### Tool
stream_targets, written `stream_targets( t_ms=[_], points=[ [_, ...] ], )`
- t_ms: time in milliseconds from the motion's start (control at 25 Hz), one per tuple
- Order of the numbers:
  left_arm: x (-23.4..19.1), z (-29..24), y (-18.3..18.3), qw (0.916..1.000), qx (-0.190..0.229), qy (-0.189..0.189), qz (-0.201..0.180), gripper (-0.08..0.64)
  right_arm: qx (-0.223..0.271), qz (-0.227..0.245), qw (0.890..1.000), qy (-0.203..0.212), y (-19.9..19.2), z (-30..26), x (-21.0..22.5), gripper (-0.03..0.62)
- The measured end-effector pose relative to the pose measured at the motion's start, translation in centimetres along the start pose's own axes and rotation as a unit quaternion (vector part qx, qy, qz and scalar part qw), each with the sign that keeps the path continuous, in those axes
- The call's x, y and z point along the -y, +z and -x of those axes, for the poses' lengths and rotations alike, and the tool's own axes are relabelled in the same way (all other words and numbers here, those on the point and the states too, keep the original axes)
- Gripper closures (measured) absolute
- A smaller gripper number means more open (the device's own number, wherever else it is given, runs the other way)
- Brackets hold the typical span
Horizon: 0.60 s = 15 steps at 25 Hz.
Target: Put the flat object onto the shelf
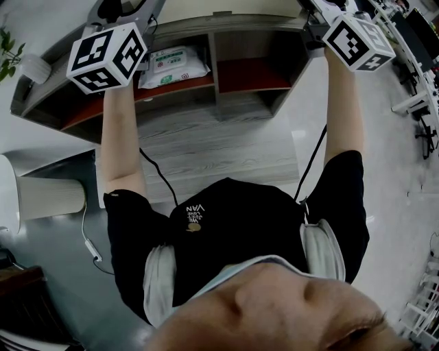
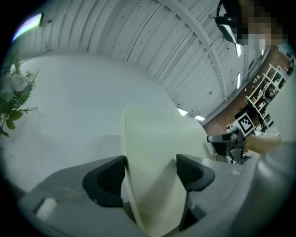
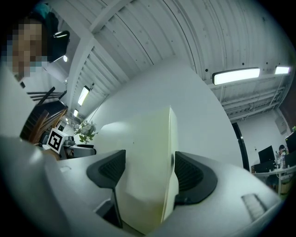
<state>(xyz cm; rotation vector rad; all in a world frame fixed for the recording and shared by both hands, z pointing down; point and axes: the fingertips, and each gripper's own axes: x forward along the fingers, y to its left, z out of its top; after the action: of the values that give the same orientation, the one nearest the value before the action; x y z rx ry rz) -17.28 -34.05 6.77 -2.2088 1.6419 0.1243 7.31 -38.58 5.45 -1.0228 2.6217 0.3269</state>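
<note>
A flat cream board (image 2: 157, 152) stands on edge between the jaws of my left gripper (image 2: 150, 178), which is shut on one end of it. The other end of the board (image 3: 148, 148) is clamped in my right gripper (image 3: 149, 173). Both gripper views look upward at the ceiling. In the head view both arms are raised, with the left marker cube (image 1: 108, 56) and the right marker cube (image 1: 358, 41) level with the top of the wooden shelf (image 1: 240, 103). The board's cream edge (image 1: 226, 5) shows at the frame's top, above the shelf.
A pack of wipes (image 1: 171, 65) lies in the shelf's middle-left red-floored compartment. A pale cylinder (image 1: 48, 197) stands on the floor at left, a plant (image 1: 7, 55) beside the shelf's left end. Office desks and chairs (image 1: 418, 82) line the right.
</note>
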Motion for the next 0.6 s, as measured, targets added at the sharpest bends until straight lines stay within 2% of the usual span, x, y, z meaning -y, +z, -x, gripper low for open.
stream_targets(
  t_ms=[600],
  points=[
    [-0.07,0.42,0.56,0.9998,0.008,0.016,-0.006,0.207,0.007,-0.006,1.000,-0.010,-0.38,-0.02,0.48,0.276]
  ],
)
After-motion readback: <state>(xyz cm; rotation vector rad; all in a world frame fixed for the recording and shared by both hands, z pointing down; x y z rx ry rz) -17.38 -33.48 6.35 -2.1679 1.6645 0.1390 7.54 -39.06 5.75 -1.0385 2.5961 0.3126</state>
